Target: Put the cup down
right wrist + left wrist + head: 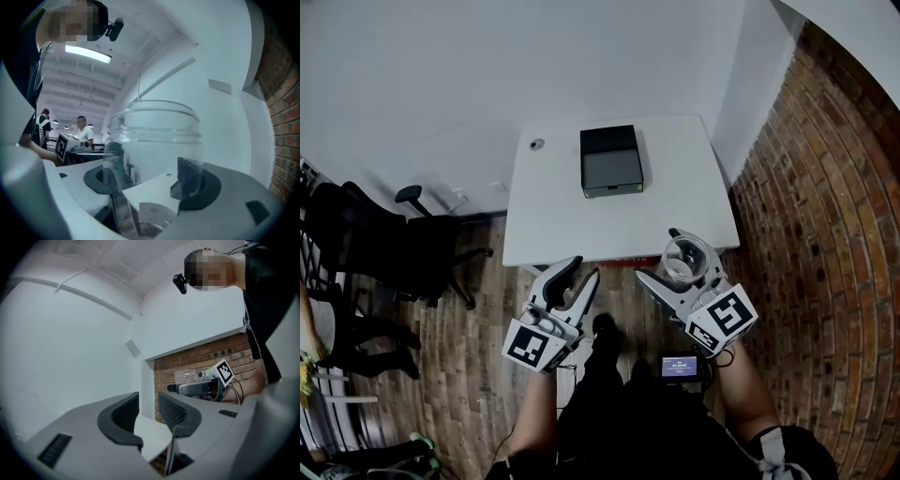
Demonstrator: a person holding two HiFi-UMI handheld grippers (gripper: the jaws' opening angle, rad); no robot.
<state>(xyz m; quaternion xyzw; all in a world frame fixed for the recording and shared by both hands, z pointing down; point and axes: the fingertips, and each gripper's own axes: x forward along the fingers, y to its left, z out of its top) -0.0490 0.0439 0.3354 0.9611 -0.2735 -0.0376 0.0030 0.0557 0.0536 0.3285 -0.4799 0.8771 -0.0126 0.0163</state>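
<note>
Cup (687,260) in the air in the right gripper (149,176), at the near edge of the bench (581,216).
The fingers (190,180) stand wide and clamp the clear wall low down on both sides, mouth up. From the head view it hangs right by the bench's front corner, looking more over the floor (469,375) than the top. Let go here and it likely drops. Set it on the lip and it could tip off, and that smooth wall may slip if the grip eases early. Black box (611,160) sits well back, no obstacle. Left gripper (585,267) hovers beside, fingers a narrow gap apart, holding nothing.
</note>
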